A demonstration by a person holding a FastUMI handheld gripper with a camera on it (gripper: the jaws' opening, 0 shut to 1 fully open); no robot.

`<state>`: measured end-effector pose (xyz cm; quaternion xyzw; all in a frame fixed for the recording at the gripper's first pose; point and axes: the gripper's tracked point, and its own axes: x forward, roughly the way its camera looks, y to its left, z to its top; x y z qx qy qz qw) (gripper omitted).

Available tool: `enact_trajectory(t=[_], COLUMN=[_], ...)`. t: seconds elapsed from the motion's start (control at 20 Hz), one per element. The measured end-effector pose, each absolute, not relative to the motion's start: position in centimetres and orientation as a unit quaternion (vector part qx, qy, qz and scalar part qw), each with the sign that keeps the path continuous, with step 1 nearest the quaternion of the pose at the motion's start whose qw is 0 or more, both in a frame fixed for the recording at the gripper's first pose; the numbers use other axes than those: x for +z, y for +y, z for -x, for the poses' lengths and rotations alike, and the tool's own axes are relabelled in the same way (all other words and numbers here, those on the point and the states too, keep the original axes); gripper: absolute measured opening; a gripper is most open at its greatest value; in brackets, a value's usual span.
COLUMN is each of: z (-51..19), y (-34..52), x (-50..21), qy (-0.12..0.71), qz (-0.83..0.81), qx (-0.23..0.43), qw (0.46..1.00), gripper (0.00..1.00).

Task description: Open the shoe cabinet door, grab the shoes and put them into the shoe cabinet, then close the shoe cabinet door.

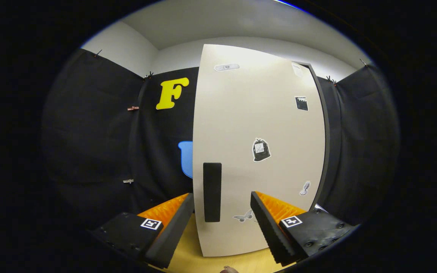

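We see our gripper point(222, 210) spread wide and holding nothing, its ribbed fingers on either side of the dark upright handle point(212, 191), which sits apart from both. The handle is near the left edge of the smooth pale cabinet door point(256, 121), standing just ahead on a wooden floor point(188, 258). Stickers point(261, 150) dot the door.

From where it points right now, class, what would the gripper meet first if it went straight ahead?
Probably the black handle on the cabinet door, which stands between the open gripper fingers, just ahead; depth is unclear.
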<state>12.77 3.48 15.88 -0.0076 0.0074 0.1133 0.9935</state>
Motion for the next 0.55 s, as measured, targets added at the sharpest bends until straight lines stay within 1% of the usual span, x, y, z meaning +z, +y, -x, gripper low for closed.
enact_trajectory(t=[0.55], z=[-12.0], y=[3.6], x=[17.3], qy=[-0.013], qz=[0.021], qx=[0.082], qw=[0.996], gripper=[0.98])
